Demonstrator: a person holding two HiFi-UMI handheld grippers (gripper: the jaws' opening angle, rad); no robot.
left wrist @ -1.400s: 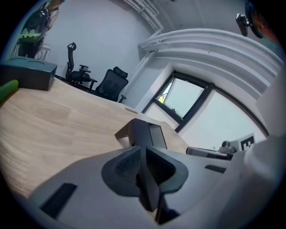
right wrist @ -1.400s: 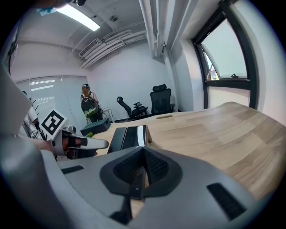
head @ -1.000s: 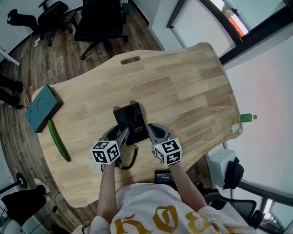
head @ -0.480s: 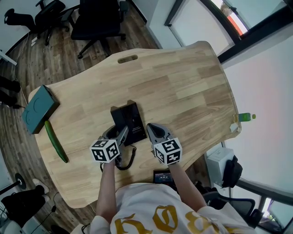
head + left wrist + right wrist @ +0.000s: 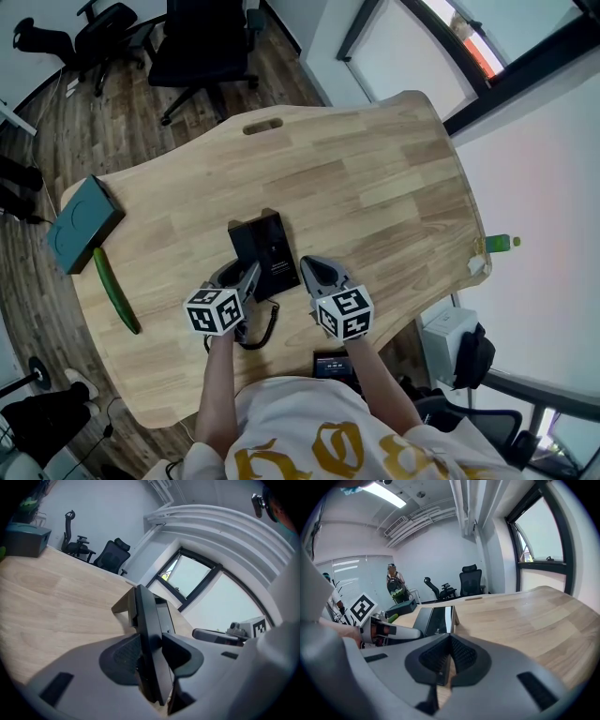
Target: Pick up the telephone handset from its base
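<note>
A black telephone base [image 5: 277,251] lies on the wooden table [image 5: 375,187], with the handset [image 5: 241,246] along its left side. My left gripper [image 5: 242,273] sits at the handset's near end. In the left gripper view the handset [image 5: 147,620] stands on edge between the jaws of the left gripper [image 5: 152,651]. Those jaws are closing, and both pads [image 5: 126,656] lie against the handset. My right gripper [image 5: 311,266] rests just right of the base, shut with nothing in it. In the right gripper view that gripper [image 5: 449,641] has the base [image 5: 436,619] ahead and to its left.
A coiled cord [image 5: 267,328] runs from the phone toward the table's near edge. A teal box [image 5: 82,223] and a cucumber [image 5: 114,291] lie at the left end. A green bottle [image 5: 503,243] is beyond the right edge. Office chairs [image 5: 202,42] stand behind the table.
Both grippers stay where they were beside the phone. Only the head camera's framing has shifted a little.
</note>
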